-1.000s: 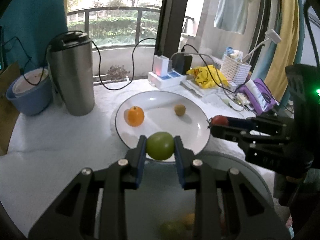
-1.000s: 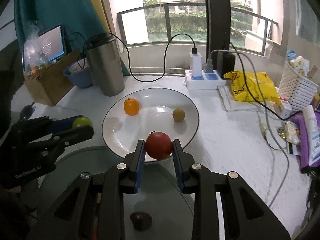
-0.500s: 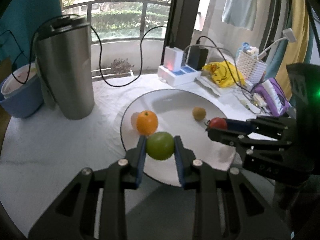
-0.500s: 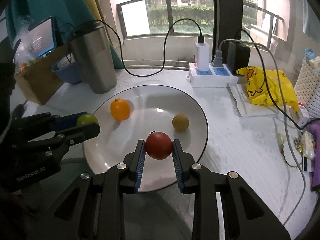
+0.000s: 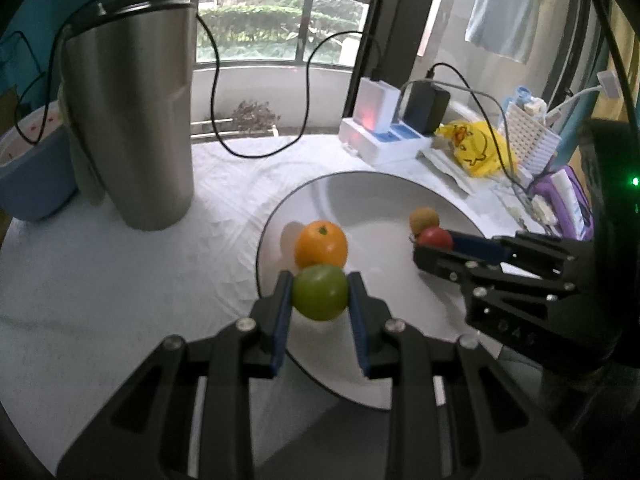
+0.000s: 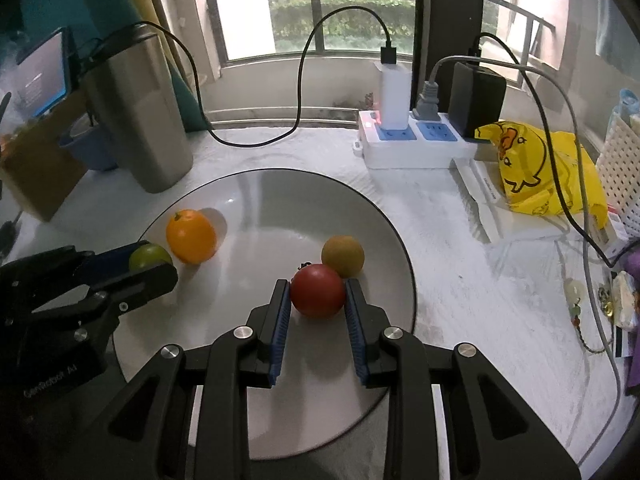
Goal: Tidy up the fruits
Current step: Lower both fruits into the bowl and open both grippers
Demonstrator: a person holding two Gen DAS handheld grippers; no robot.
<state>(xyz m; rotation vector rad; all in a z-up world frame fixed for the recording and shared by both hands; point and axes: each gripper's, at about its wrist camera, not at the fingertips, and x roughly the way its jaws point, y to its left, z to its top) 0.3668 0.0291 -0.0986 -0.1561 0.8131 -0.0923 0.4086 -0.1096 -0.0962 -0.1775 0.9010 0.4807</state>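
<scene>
My left gripper [image 5: 319, 300] is shut on a green fruit [image 5: 319, 297] over the near left part of a white plate [image 5: 360, 192], just in front of an orange [image 5: 321, 243]. My right gripper [image 6: 317, 300] is shut on a red tomato [image 6: 317, 295] over the plate [image 6: 280, 200], right in front of a small brown-yellow fruit [image 6: 343, 255]. In the right wrist view the left gripper [image 6: 149, 260] holds the green fruit [image 6: 148, 257] beside the orange [image 6: 191, 235]. In the left wrist view the right gripper [image 5: 434, 242] holds the tomato [image 5: 435, 237] by the brown fruit [image 5: 424, 216].
A tall steel tumbler [image 5: 128, 120] and a blue bowl [image 5: 28, 176] stand at the left. A white power strip [image 6: 404, 140] with chargers and cables, a yellow bag [image 6: 536, 168] and a white basket [image 6: 620, 168] sit behind and right of the plate.
Both grippers have moved forward over the plate and lower, each still holding its fruit. The green fruit is now close to the orange, the tomato close to the brown fruit.
</scene>
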